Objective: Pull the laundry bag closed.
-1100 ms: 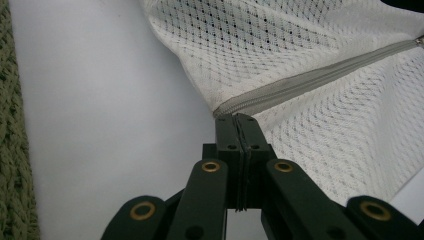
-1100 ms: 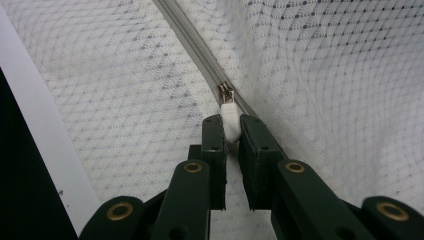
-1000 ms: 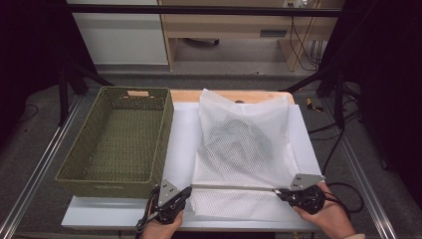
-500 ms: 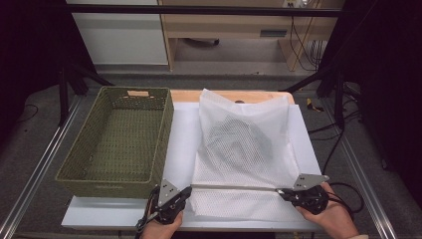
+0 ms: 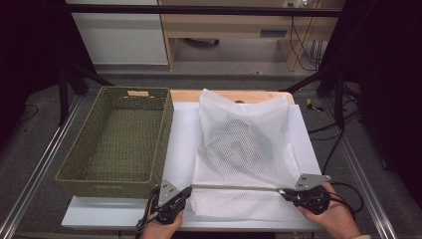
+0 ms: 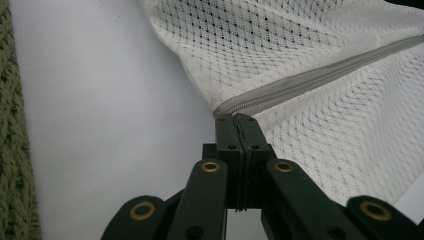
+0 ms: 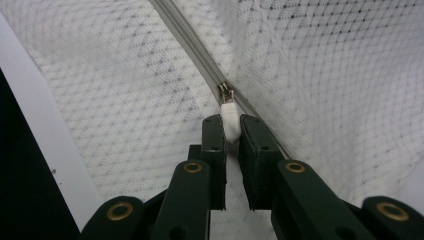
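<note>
A white mesh laundry bag lies flat on the white table top, with something dark showing through its netting. Its grey zipper runs taut across the near end. My left gripper is shut on the zipper's left end, where the tape meets the bag's corner. My right gripper is shut on the white zipper pull tab, just below the small metal slider. The mesh bag spreads out on both sides of the zipper line.
A green woven basket stands left of the bag, its near rim close to my left gripper, and its wall edge shows beside the jaws. The white board's right edge lies just beyond my right hand. Cables trail off to the right.
My right gripper has shifted slightly to the right along the zipper line. The left gripper has stayed where it was.
</note>
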{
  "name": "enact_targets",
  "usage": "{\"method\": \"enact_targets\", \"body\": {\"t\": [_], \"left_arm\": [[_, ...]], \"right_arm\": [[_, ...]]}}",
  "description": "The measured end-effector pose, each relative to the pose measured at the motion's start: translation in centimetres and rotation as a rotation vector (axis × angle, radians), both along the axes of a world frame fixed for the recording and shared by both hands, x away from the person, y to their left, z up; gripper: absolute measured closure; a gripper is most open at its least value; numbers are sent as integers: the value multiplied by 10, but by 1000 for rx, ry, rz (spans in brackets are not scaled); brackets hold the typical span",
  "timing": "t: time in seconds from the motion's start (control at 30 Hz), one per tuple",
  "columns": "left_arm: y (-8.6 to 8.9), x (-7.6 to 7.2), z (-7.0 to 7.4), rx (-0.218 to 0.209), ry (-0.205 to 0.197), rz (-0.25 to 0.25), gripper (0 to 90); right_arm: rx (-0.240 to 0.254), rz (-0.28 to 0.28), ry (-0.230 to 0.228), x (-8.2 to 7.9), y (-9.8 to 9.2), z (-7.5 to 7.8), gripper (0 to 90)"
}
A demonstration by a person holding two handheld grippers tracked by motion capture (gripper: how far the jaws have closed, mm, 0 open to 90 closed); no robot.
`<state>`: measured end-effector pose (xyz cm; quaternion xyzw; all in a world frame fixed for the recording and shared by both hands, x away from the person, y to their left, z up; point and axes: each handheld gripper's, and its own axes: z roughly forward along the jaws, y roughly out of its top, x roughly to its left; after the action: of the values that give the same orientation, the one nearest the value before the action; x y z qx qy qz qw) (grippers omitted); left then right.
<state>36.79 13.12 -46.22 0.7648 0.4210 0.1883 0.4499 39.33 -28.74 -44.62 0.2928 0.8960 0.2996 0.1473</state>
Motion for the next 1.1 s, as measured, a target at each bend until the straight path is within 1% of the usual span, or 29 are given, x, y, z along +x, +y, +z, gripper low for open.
{"method": "enact_targets", "body": {"t": [0.4, 0.5, 0.53, 0.63, 1.1], "left_arm": [[1, 0, 0, 1, 0, 4, 900], [1, 0, 0, 2, 0, 4, 900], [1, 0, 0, 4, -1, 3, 900], [2, 0, 0, 5, 0, 4, 900], [2, 1, 1, 8, -3, 4, 900]], "right_arm": [[-6, -21, 2, -2, -12, 1, 816], [-11, -24, 0, -3, -14, 2, 816], [-22, -28, 0, -4, -16, 3, 816], [-19, -32, -3, -5, -19, 4, 816], [-44, -61, 1, -7, -35, 8, 816]]}}
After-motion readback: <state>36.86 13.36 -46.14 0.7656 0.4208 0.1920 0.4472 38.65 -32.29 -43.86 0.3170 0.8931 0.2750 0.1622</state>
